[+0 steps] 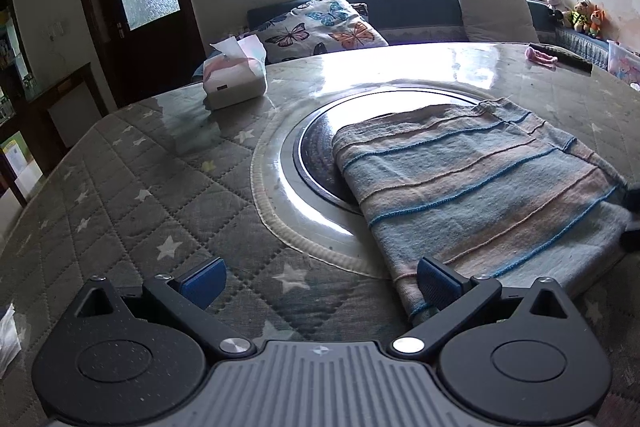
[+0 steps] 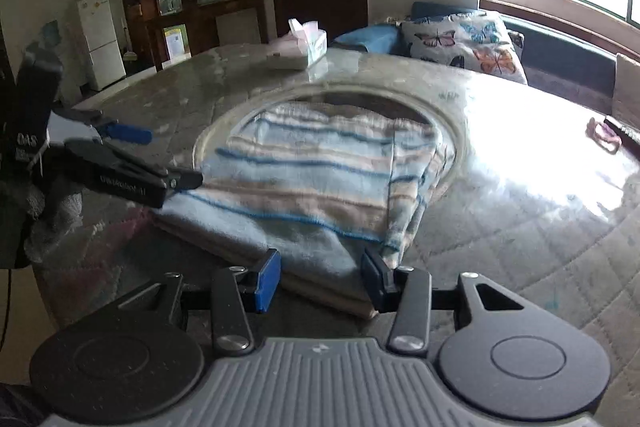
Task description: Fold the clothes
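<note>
The striped cloth [image 2: 320, 179] lies folded flat on the quilted table [image 1: 120, 195], partly over the round glass inset [image 1: 304, 163], and the coming move turns on how its near edge sits against each pair of fingers. Seen from the right wrist, the right gripper [image 2: 318, 279] has its jaws part-way apart with the cloth's near corner right between and just beyond the pads; the layered edge of the fold runs across the gap, but I cannot tell for certain whether the pads press on it, and they look apart from it on both sides, so I read it as released, holding nothing. The left gripper [image 1: 320, 283] stands wide, nothing between its pads: bare quilt lies ahead of the gap, and the cloth starts only at its right finger [image 1: 436, 283], whose pad seems to overlap the cloth's near left corner. So from the left fingers the cloth lies ahead and to the right; from the right fingers it lies dead ahead. Its stripes run across the right view and slant away to the right in the left view, with the long side reaching away from both hands toward the window. In the right view the left gripper [image 2: 160, 163] appears to the left, its tips at the cloth's left edge. The right hand looks better placed to grip; the left would need to shift right.
</note>
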`<action>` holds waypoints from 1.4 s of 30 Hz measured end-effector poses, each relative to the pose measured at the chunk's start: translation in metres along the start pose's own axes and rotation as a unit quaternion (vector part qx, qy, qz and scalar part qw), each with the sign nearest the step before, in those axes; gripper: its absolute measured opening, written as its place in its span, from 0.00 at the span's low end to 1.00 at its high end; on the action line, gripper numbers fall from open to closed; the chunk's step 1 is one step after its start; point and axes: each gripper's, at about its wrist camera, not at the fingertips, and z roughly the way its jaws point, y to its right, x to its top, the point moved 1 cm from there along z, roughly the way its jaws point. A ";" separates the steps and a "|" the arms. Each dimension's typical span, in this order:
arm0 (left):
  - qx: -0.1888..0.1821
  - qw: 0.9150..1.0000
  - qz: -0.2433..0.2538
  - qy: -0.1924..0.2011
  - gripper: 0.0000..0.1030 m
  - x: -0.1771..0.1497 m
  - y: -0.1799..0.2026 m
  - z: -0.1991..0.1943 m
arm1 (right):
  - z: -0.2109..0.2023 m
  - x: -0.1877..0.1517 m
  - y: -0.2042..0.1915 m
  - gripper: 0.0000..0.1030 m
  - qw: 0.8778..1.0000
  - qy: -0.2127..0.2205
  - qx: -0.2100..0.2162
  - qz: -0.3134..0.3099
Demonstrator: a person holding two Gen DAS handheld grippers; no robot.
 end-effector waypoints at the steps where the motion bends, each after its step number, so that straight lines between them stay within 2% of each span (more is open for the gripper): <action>1: 0.000 1.000 -0.001 -0.001 1.00 0.000 0.000 0.000 | -0.002 0.003 0.000 0.44 1.000 0.006 0.000 0.000; 6: 0.002 1.000 -0.002 -0.002 1.00 0.000 0.000 0.000 | 0.003 0.016 0.009 0.44 1.000 0.022 -0.002 0.016; 11: -0.002 1.000 -0.007 -0.004 1.00 -0.001 -0.002 0.001 | 0.024 0.012 0.028 0.43 0.998 -0.003 -0.001 0.064; 16: -0.004 1.000 -0.009 -0.007 1.00 -0.001 -0.002 0.003 | 0.028 0.007 0.035 0.43 0.996 -0.017 -0.003 0.087; 20: -0.003 1.000 -0.008 -0.008 1.00 0.000 -0.002 0.003 | 0.018 0.021 0.027 0.43 0.998 0.015 -0.021 0.054; 23: -0.002 1.000 -0.007 -0.009 1.00 0.000 -0.001 0.003 | 0.013 0.032 0.022 0.43 0.998 0.039 -0.020 0.042; 28: 0.001 1.000 -0.005 -0.010 1.00 0.001 0.000 0.001 | 0.028 0.034 0.021 0.43 0.999 0.028 -0.005 0.041; 32: 0.004 1.000 0.000 -0.005 1.00 0.006 0.003 -0.003 | 0.045 0.022 0.037 0.43 0.996 0.009 0.000 0.089; 37: -0.011 1.000 0.006 0.015 1.00 0.019 0.016 -0.008 | 0.045 0.019 0.043 0.43 0.995 0.011 0.012 0.103; 42: -0.027 0.999 0.012 0.021 1.00 0.037 0.034 -0.001 | 0.038 0.028 0.040 0.42 0.995 0.021 0.008 0.094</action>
